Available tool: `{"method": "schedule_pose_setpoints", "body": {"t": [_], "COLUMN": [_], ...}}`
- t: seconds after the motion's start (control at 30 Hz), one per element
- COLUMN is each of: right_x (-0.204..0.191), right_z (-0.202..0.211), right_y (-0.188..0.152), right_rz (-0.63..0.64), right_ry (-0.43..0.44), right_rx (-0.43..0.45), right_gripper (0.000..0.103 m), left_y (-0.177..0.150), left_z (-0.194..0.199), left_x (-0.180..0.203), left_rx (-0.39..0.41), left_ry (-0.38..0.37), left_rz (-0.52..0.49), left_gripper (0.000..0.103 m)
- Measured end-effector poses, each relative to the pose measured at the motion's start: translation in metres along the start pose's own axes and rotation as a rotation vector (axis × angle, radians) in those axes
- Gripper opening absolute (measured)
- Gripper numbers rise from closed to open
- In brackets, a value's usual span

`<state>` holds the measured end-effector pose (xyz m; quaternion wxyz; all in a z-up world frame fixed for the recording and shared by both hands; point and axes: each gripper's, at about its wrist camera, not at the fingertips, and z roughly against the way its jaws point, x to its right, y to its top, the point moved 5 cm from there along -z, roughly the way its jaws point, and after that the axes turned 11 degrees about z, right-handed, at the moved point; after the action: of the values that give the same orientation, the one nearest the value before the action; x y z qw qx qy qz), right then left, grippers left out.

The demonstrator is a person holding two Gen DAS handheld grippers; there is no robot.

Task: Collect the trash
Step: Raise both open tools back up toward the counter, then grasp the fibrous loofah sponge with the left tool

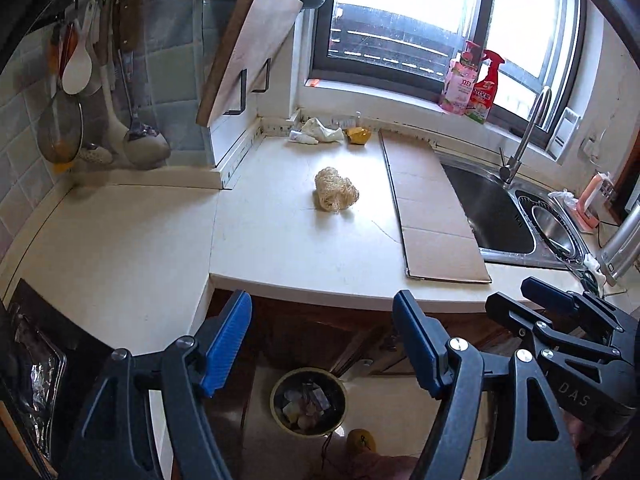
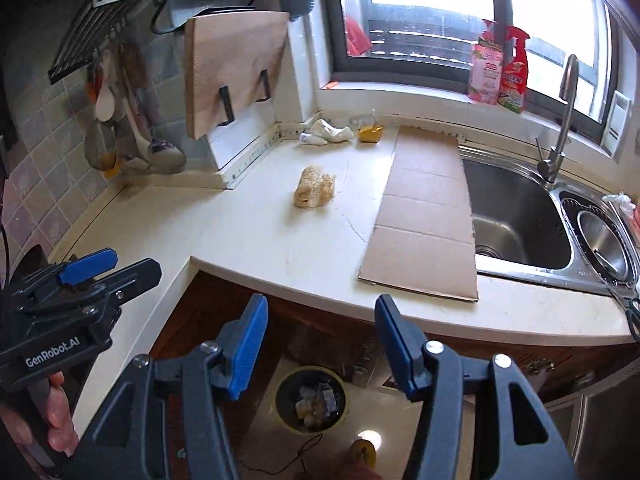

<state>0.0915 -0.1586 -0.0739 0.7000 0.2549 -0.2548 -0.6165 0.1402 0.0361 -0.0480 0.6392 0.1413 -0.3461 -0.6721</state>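
Ahead of both grippers and well beyond their tips, a pale crumpled fibrous wad (image 1: 335, 195) lying alone on the cream counter (image 1: 280, 248). Farther still, against the back wall under the window, a white crumpled wrapper (image 1: 316, 131) with an orange-yellow scrap (image 1: 358, 135) just to its right, the two apart. Right of the wad, a flat strip of cardboard (image 1: 430, 208) running from the wall to the counter's front edge, its far long side at the steel sink (image 1: 492, 208) with tap (image 1: 528, 136). On the sill, a pink bottle (image 1: 460, 82) touching a red spray bottle (image 1: 486, 86). Left of the wad, a wooden cutting board (image 1: 248, 52) leaning in its rack, and hanging ladles and spoons (image 1: 104, 92) farther left. Directly below and between the blue pads of each gripper, down on the floor, a round bin (image 1: 308, 402) already holding scraps. Left gripper (image 1: 324, 344) held above the counter edge, jaws parted wide, nothing between them. Right gripper (image 2: 322, 346) likewise parted, a little narrower, empty too. Seen from the right wrist, fingers (image 2: 56, 420) of a hand wrapped on the left gripper's handle.
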Motion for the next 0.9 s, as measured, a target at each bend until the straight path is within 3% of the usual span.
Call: {"method": "schedule_pose_setpoints", "body": {"t": [0.23,0.47,0.73,0.9], "right_x": [0.020,0.054,0.104,0.139], "right_z": [-0.009,-0.030,-0.089,-0.136], "right_y": [0.013,0.063,0.136,0.171], "right_rz": [0.007,0.053,0.098,0.058], "right_ry": [-0.013,-0.040,-0.016,0.018], "right_rx": [-0.001,0.053,0.025,-0.006], "right_gripper": [0.056,0.056,0.056,0.056], "left_y": [0.027,0.070,0.135,0.160], "left_z": [-0.014,-0.050,-0.120,-0.176], "left_x": [0.018,0.032,0.049,0.053], "left_rx": [0.023,0.023,-0.011,-0.085], "left_ry": [-0.008,0.020,0.083,0.105], "left_rz": [-0.027,-0.008,-0.002,0.029], "left_gripper": [0.072,0.072,0.076,0.077]}}
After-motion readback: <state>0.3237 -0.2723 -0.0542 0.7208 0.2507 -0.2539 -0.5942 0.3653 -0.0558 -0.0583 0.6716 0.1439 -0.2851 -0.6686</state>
